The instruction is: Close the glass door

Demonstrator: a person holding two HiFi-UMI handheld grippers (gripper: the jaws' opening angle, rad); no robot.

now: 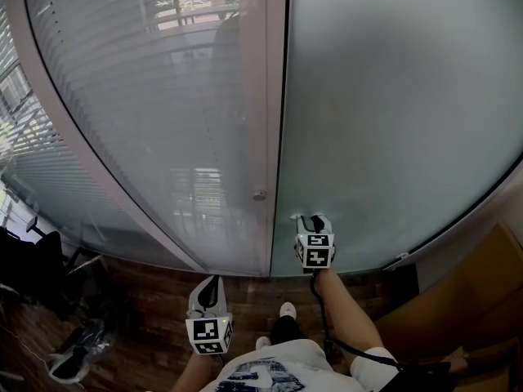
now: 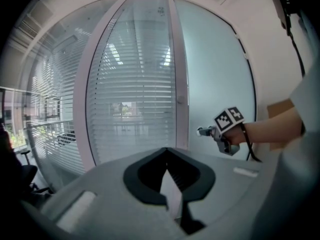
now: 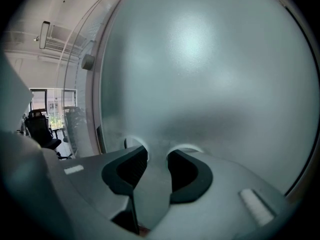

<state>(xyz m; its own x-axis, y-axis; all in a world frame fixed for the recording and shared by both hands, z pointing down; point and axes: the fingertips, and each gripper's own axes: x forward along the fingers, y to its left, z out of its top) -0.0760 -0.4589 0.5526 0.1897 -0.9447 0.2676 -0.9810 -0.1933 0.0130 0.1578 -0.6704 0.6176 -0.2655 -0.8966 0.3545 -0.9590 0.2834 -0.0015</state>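
Glass door (image 1: pixel 392 113): frosted pane, upright, fills right half of head view, left edge beside pale frame (image 1: pixel 274 121). Right gripper (image 1: pixel 315 220): jaws parted, clamping nothing, tips at door's face, low down near that edge (contact looks likely, not certain). Left gripper (image 1: pixel 212 282): jaws together, empty, well apart from door.
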